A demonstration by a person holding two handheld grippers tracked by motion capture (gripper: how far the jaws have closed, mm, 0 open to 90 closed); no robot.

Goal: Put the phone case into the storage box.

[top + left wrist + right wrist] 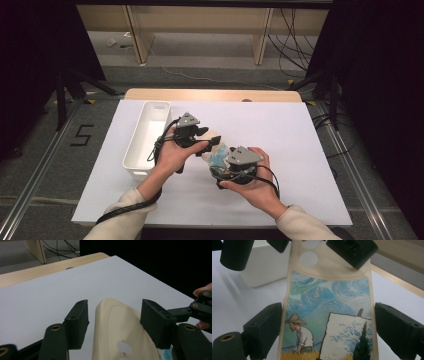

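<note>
Both hand-held grippers, right [327, 332] and left [113, 322], are straddling the case [327, 315] ungripped; it risks slipping onto the counter [50, 290].

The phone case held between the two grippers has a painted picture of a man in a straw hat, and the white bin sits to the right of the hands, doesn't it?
Not quite. The white bin sits to the left of the hands, as the high view shows. The rest stands: the phone case carries a painted man in a straw hat, with the left gripper and right gripper at its two ends.
</note>
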